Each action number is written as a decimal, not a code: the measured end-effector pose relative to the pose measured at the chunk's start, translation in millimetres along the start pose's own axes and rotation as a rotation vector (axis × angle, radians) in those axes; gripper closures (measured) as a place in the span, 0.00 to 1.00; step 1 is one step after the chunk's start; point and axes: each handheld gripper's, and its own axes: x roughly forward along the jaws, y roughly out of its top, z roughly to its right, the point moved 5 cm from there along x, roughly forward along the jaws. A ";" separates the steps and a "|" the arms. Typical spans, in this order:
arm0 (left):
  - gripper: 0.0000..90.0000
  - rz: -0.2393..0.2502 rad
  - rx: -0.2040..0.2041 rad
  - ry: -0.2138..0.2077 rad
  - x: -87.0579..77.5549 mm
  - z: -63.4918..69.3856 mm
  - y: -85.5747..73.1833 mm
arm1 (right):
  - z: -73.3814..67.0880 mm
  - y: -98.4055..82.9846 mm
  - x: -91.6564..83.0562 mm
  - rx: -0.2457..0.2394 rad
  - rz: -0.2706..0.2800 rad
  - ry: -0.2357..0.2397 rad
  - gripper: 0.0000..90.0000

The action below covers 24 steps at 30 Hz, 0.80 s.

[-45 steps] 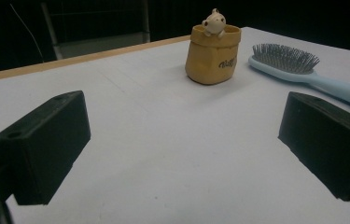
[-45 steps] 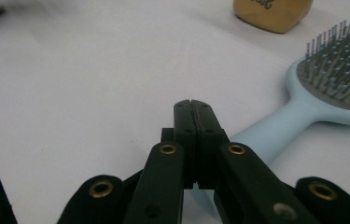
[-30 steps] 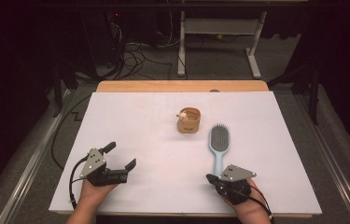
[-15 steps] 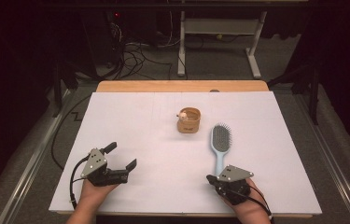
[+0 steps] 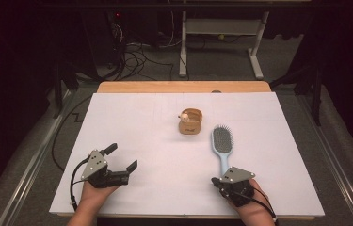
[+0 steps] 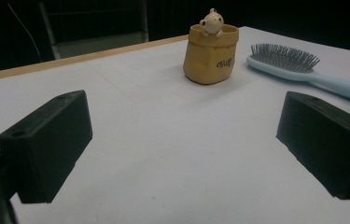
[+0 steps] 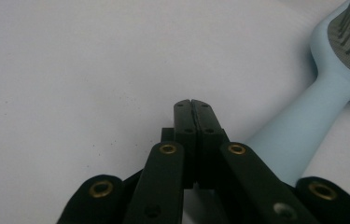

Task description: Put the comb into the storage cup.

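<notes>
A light blue hairbrush (image 5: 221,143) lies on the white table, bristles up, handle toward the person. In the right gripper view the hairbrush handle (image 7: 298,135) runs just right of my right gripper (image 7: 192,105), whose jaws are shut together with nothing between them. From above, the right gripper (image 5: 219,181) sits at the handle's near end. A small tan pot with a little animal figure on its rim (image 5: 190,121) stands mid-table. My left gripper (image 5: 121,157) rests at the near left, wide open and empty; its view faces the pot (image 6: 210,53) and the brush (image 6: 284,60).
White sheet (image 5: 146,122) covers the table, with a wooden strip (image 5: 183,87) along its far edge. Beyond the table lie cables and a desk frame (image 5: 221,42) on a dark floor. A cable (image 5: 73,181) trails from the left gripper.
</notes>
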 end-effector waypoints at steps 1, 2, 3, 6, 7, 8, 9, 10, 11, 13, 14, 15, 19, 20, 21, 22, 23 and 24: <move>0.04 0.000 0.000 0.000 0.0 -0.1 0.0 | 1.6 -0.6 -1.4 0.006 0.001 0.000 1.00; 0.04 -0.002 0.003 0.000 -0.1 -0.5 -0.1 | 3.8 -1.5 -2.8 0.008 0.001 -0.005 1.00; 0.04 -0.003 0.001 0.000 0.0 -0.9 -0.1 | 6.7 -3.4 -4.2 0.020 -0.002 -0.006 1.00; 0.04 -0.003 -0.004 -0.002 -0.1 -1.3 0.0 | 9.6 -4.3 -6.0 0.026 0.003 -0.009 1.00; 0.05 -0.005 -0.003 -0.001 -0.1 -1.3 -0.2 | 10.8 -5.0 -7.0 0.030 0.002 -0.015 1.00; 0.05 -0.006 -0.002 -0.001 -0.1 -1.3 -0.2 | 13.3 -7.2 -8.5 0.037 -0.002 -0.026 1.00; 0.05 -0.005 -0.002 -0.001 -0.1 -1.3 -0.2 | 13.3 -7.2 -8.5 0.037 -0.002 -0.026 1.00; 0.05 -0.005 0.001 -0.002 -0.4 -1.3 0.0 | 14.4 -8.1 -9.0 0.039 0.000 -0.026 1.00; 0.05 -0.004 0.003 0.000 -0.7 -1.3 0.3 | 18.1 -10.5 -12.1 0.056 -0.001 -0.034 1.00; 0.05 -0.005 0.003 0.000 -0.7 -1.4 0.2 | 18.9 -11.0 -12.7 0.058 -0.002 -0.037 1.00; 0.05 -0.004 -0.001 0.000 -0.6 -1.4 0.2 | 21.2 -12.5 -13.8 0.060 -0.004 -0.046 1.00; 0.05 -0.005 -0.002 -0.001 -0.5 -1.5 0.1 | 24.8 -14.8 -15.4 0.073 -0.007 -0.054 1.00; 0.05 -0.007 -0.005 0.001 -0.8 -2.4 0.1 | 30.0 -16.8 -18.5 0.088 0.000 -0.066 1.00; 0.05 -0.005 -0.009 0.001 -0.6 -2.4 0.1 | 32.9 -17.9 -20.8 0.099 0.002 -0.072 1.00; 0.05 -0.005 -0.009 0.001 -0.6 -2.4 0.1 | 32.9 -17.9 -20.8 0.099 0.002 -0.072 1.00; 0.05 -0.008 -0.009 -0.002 -0.7 -2.8 -0.1 | 34.0 -18.2 -21.5 0.101 0.004 -0.076 1.00; 0.05 -0.008 -0.014 -0.004 -0.5 -2.7 -0.2 | 35.5 -18.8 -22.5 0.107 0.005 -0.079 1.00; 0.05 -0.009 -0.017 -0.005 -0.4 -2.6 -0.2 | 36.7 -19.1 -22.9 0.108 0.008 -0.081 1.00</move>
